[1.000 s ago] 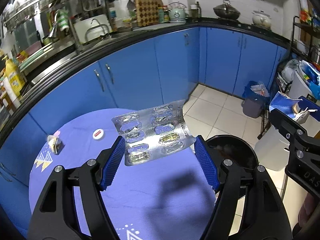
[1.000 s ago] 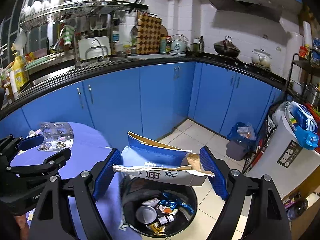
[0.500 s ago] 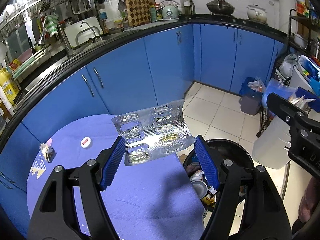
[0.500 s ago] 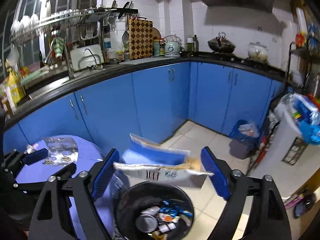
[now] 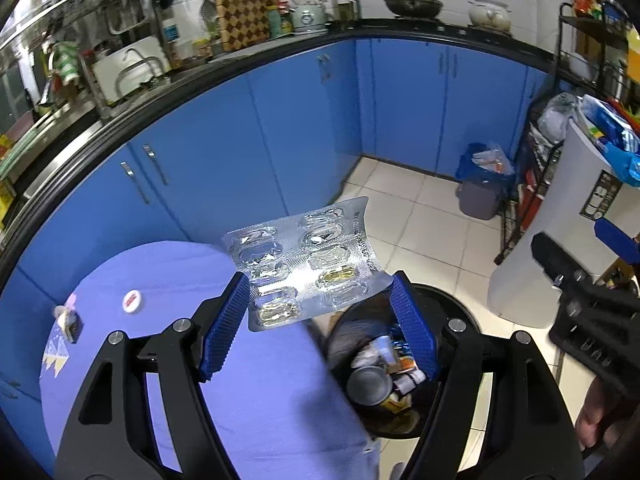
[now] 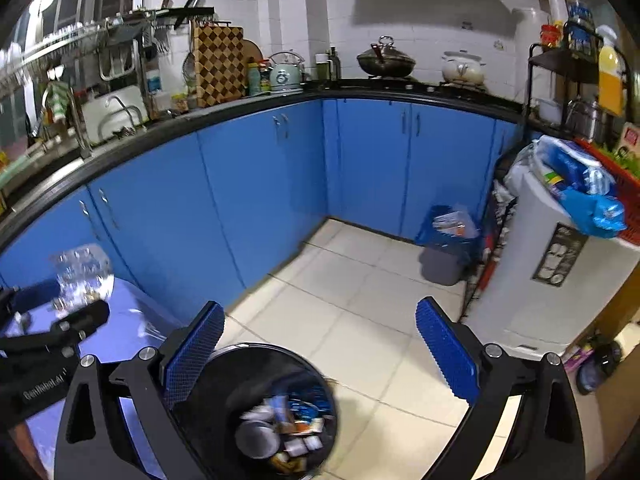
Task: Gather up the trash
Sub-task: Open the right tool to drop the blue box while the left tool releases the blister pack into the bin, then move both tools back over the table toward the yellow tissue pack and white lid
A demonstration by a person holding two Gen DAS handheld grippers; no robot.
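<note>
Above the table edge, beside the black bin (image 5: 404, 364), a pill sheet (image 5: 308, 264) is being held, clamped between the pads of the left gripper (image 5: 320, 320); it is not yet being dropped. The bin is already being filled with bottles and wrappers; the right gripper (image 6: 320, 356), over it, has just been opening and is standing wide apart with nothing between the jaws. On the table (image 5: 260, 400) a small cap (image 5: 132, 301) and a wrapper (image 5: 68, 320) are being left for collection.
</note>
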